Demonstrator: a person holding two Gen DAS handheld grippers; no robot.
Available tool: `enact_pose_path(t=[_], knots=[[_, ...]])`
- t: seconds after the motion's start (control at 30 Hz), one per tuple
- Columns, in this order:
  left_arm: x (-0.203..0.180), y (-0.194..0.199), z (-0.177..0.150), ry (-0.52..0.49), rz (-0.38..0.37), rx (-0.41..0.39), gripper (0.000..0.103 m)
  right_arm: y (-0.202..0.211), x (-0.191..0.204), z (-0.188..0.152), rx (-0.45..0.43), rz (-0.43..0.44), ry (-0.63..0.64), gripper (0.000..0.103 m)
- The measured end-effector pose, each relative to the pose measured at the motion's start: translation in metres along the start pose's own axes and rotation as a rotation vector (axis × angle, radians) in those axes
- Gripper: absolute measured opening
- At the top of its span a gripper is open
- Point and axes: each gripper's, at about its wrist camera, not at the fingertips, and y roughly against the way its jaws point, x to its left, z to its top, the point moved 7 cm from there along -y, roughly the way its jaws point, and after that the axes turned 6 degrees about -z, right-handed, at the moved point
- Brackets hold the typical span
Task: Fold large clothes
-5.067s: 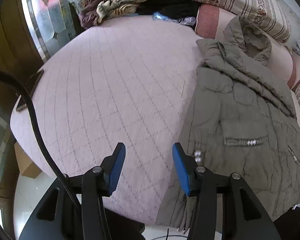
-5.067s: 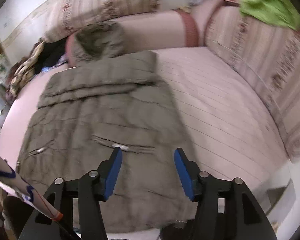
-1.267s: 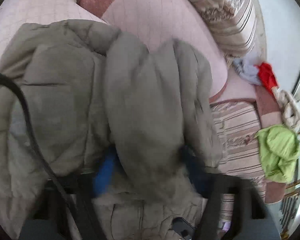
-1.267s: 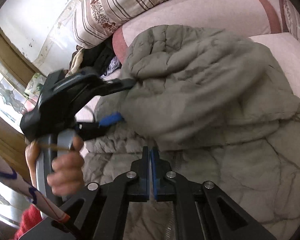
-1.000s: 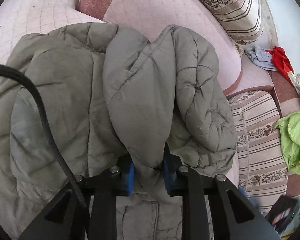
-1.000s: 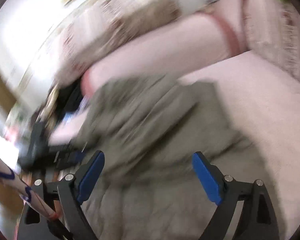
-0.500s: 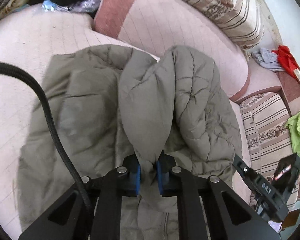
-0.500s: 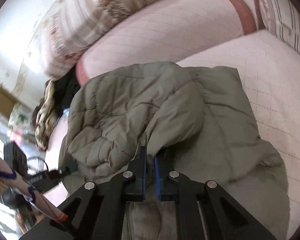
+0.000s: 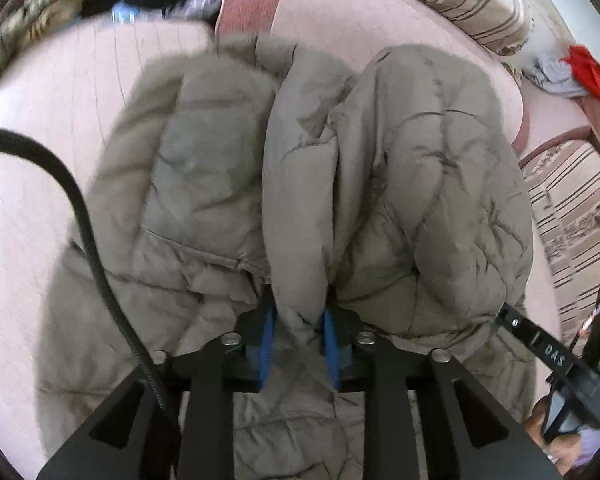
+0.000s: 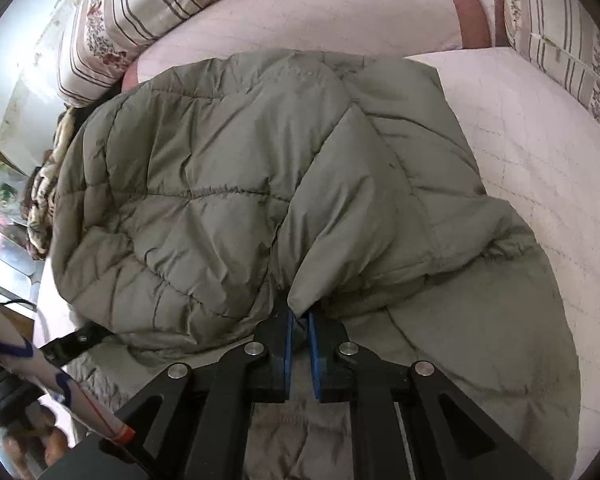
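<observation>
Pinching folds of the jacket (image 9: 420,184) on the bed (image 10: 540,152), your left gripper (image 9: 296,338) and right gripper (image 10: 299,336) both clamp its fabric.

A home bedroom: pink quilted bed (image 10: 540,128), striped floral cushions (image 10: 140,8), heaped clothes (image 9: 40,12).

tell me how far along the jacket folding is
Done: the upper part of the olive quilted puffer jacket is already doubled back over its lower half on the pink quilted bed. In hand: the left gripper and right gripper each pinch that folded layer. Left: lay it flat, release, and probably fold once more.
</observation>
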Motion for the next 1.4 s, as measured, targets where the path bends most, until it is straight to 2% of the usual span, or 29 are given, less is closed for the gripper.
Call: enact_pose_path(t=[0.2, 0.43, 0.6, 0.73, 0.83, 0.93, 1.0, 1.03, 1.1, 1.3, 1.37, 1.4], knots=[[0.004, 0.053, -0.002, -0.062, 0.084, -0.091, 0.032, 0.035, -0.002, -0.004, -0.075, -0.036, 0.038, 0.031], [0.019, 0.085, -0.039, -0.074, 0.164, -0.108, 0.033, 0.072, -0.028, -0.037, -0.077, -0.065, 0.041, 0.032], [0.037, 0.102, -0.066, -0.076, 0.222, -0.108, 0.037, 0.087, -0.033, -0.056, -0.072, -0.081, 0.067, 0.036], [0.075, 0.118, -0.079, -0.086, 0.279, -0.117, 0.040, 0.101, -0.032, -0.076, -0.073, -0.080, 0.101, 0.037], [0.125, 0.130, -0.086, -0.017, 0.307, -0.110, 0.042, 0.105, -0.027, -0.086, -0.079, -0.090, 0.127, 0.040], [0.173, 0.130, -0.091, 0.068, 0.294, -0.084, 0.041, 0.103, -0.023, -0.097, -0.076, -0.104, 0.152, 0.042], [0.195, 0.122, -0.094, 0.093, 0.261, -0.056, 0.030, 0.098, -0.019, -0.103, -0.063, -0.109, 0.165, 0.042], [0.200, 0.116, -0.095, 0.092, 0.244, -0.041, 0.029, 0.095, -0.017, -0.107, -0.055, -0.110, 0.171, 0.042], [0.202, 0.106, -0.093, 0.067, 0.227, -0.024, 0.028, 0.088, -0.013, -0.113, -0.040, -0.113, 0.174, 0.042], [0.189, 0.071, -0.080, -0.062, 0.243, 0.032, 0.026, 0.071, -0.015, -0.125, 0.004, -0.115, 0.155, 0.042], [0.183, 0.061, -0.075, -0.100, 0.273, 0.032, 0.026, 0.068, -0.018, -0.127, 0.011, -0.123, 0.152, 0.042], [0.183, 0.058, -0.073, -0.111, 0.288, 0.031, 0.021, 0.066, -0.020, -0.128, 0.013, -0.130, 0.151, 0.042]])
